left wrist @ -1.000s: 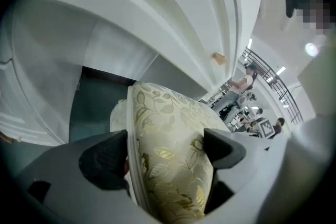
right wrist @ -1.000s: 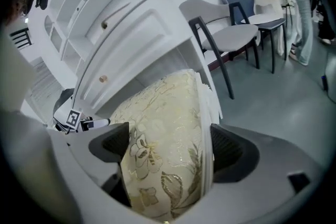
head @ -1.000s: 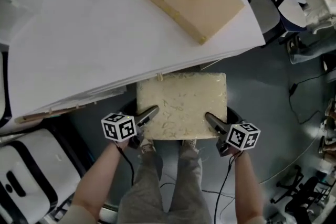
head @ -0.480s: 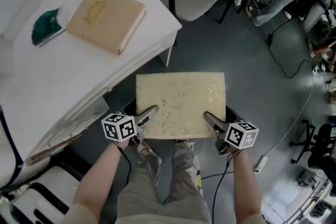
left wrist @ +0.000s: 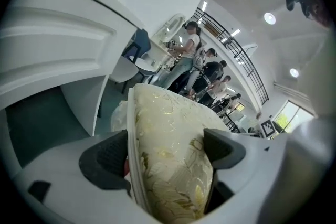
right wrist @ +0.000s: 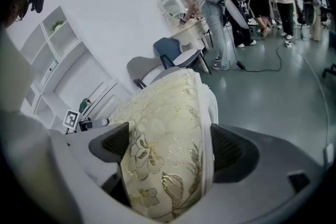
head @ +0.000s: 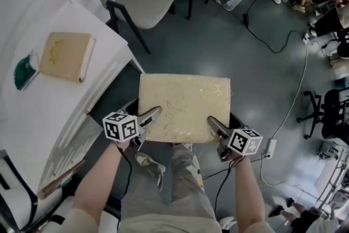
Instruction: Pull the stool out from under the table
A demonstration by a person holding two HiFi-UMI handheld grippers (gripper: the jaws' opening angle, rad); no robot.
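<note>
1. Grey floor [head: 229,46] all round, with the white tabletop [head: 32,112] off to the left of the stool [head: 182,101].
2. The stool is fully out from under it.
3. The left gripper [head: 152,114] pinches the stool's near-left edge, and the right gripper [head: 212,123] pinches its near-right edge.

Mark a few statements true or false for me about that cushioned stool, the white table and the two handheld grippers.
1. The left gripper and the right gripper are both clamped on the stool, at the near corners of its seat. True.
2. The stool sits tucked under the table. False: its whole seat shows beside the table, over the grey floor.
3. A tan book lies on the table. True.
4. The stool's seat is plain blue. False: it is pale yellow with a floral pattern.
5. A grey chair stands beyond the stool, apart from it. True.
</note>
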